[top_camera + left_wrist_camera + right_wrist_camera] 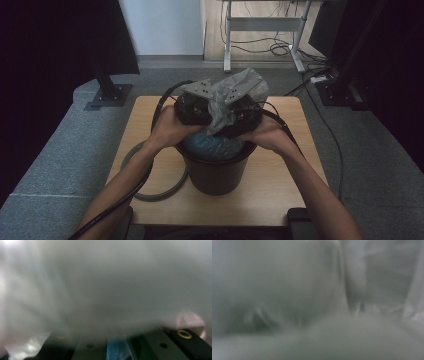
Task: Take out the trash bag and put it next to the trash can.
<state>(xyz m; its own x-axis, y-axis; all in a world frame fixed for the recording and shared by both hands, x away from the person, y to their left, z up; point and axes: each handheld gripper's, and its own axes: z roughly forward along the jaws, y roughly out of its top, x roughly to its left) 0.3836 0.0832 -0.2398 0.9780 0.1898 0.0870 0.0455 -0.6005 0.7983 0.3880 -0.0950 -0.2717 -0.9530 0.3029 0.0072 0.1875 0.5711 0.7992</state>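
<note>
Two grippers meet over the dark bin (215,170) on the table (150,125), the left gripper (196,107) clamped on the grey plastic bag (235,95), the right gripper (242,116) too buried to tell, so pull the film gently, I'd say.

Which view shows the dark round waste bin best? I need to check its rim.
The high view: the dark round waste bin stands whole on the wooden table, rim visible toward the person. Both gripper views give blurred grey plastic film close up, no bin.
</note>
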